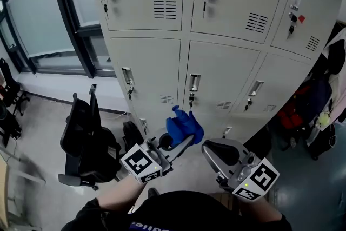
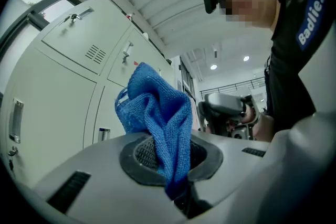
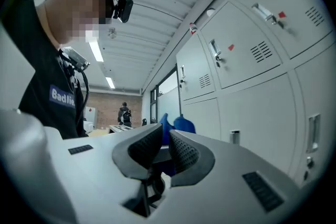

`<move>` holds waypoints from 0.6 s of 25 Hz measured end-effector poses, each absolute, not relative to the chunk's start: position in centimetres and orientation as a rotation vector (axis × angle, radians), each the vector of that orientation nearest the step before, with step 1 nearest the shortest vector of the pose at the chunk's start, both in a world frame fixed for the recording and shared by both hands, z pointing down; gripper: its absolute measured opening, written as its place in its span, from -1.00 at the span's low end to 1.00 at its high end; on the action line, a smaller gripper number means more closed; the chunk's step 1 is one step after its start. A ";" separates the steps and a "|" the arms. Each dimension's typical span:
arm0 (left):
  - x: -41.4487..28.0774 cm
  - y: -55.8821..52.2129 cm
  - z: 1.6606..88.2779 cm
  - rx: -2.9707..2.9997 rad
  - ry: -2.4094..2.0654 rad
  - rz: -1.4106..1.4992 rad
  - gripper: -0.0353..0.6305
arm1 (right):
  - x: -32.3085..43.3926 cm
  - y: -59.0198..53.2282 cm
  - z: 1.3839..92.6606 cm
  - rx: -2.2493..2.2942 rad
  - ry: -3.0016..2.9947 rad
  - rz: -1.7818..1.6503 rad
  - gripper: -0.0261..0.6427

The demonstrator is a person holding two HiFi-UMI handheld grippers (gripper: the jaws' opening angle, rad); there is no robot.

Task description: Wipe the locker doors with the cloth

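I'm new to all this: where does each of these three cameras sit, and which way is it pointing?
Head view: on the person's head, looking steeply down at the lockers; the left gripper and right gripper show below.
Left gripper view: rides the left gripper, looking up along jaws shut on the blue cloth; the person's black shirt shows at right.
Right gripper view: rides the right gripper, looking up along near-closed, empty jaws; black shirt at left.
All three share the blue cloth and lockers.

Daylight from the window (image 1: 38, 13) at the left lights the pale locker doors (image 1: 227, 76) evenly; shadows are soft. Strip lights (image 3: 96, 52) glare overhead in the right gripper view. Both gripper views bulge, black at the corners; the cloth (image 2: 157, 113) looks sharp.
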State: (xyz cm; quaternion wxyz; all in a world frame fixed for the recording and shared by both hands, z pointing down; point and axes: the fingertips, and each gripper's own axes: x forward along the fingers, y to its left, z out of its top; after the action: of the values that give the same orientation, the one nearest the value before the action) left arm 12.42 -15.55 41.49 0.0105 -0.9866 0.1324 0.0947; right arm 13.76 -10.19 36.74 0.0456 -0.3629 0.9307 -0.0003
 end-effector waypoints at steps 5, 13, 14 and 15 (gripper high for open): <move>14.7 -12.2 42.6 -3.077 0.490 0.099 -0.73 | 19.9 -11.2 42.1 -1.226 2.879 0.011 -0.81; 16.1 -8.4 41.5 -3.095 0.518 0.065 -0.73 | 21.1 -9.3 45.2 -1.169 2.900 -0.070 -0.80; 15.7 -8.0 41.3 -3.094 0.507 0.072 -0.73 | 20.7 -9.1 45.0 -1.175 2.898 -0.055 -0.80; 15.3 -7.6 41.3 -3.097 0.497 0.073 -0.73 | 20.2 -8.7 44.6 -1.181 2.893 -0.043 -0.81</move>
State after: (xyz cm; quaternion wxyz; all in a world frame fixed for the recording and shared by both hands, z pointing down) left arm 15.28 -7.62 41.30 0.0022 -0.9871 0.1584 0.0231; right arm 20.18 -8.75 44.63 0.0082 -0.3778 0.9257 -0.0138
